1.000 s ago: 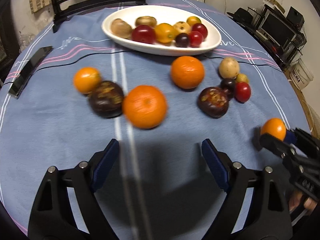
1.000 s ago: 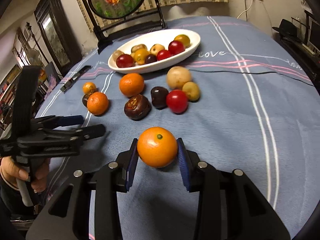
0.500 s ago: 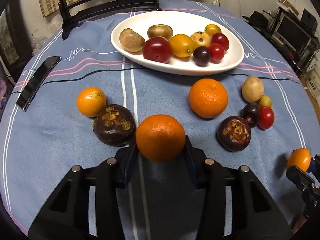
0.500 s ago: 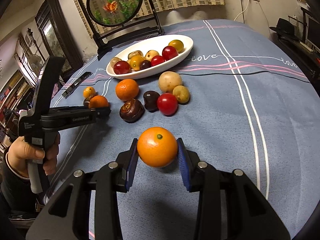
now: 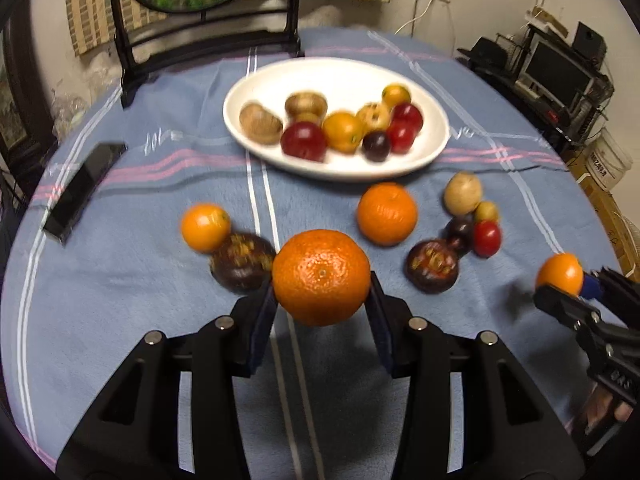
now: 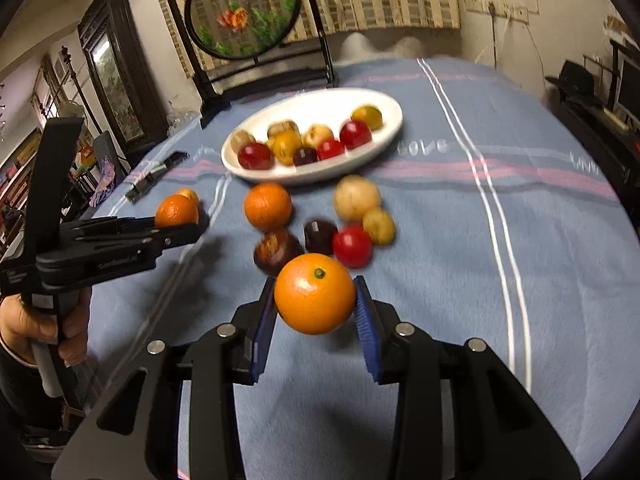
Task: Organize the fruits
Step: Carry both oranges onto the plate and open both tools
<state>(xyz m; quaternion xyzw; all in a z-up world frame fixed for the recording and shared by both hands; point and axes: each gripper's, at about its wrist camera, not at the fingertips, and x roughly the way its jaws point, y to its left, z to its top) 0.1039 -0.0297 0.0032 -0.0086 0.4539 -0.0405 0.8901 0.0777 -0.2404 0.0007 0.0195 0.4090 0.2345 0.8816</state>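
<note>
blurred fruit behind; each gripper [image 5: 321, 308] [image 6: 316, 316] clamps an orange [image 5: 321, 277] [image 6: 315, 293], pads half-hidden.

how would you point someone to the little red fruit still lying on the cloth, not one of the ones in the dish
Start at the white oval dish on the blue striped cloth and come down to the cluster of loose fruit in front of it. The red fruit sits at the cluster's near edge, beside a dark purple fruit and below a small yellow one. It is the only red one outside the dish.
</note>
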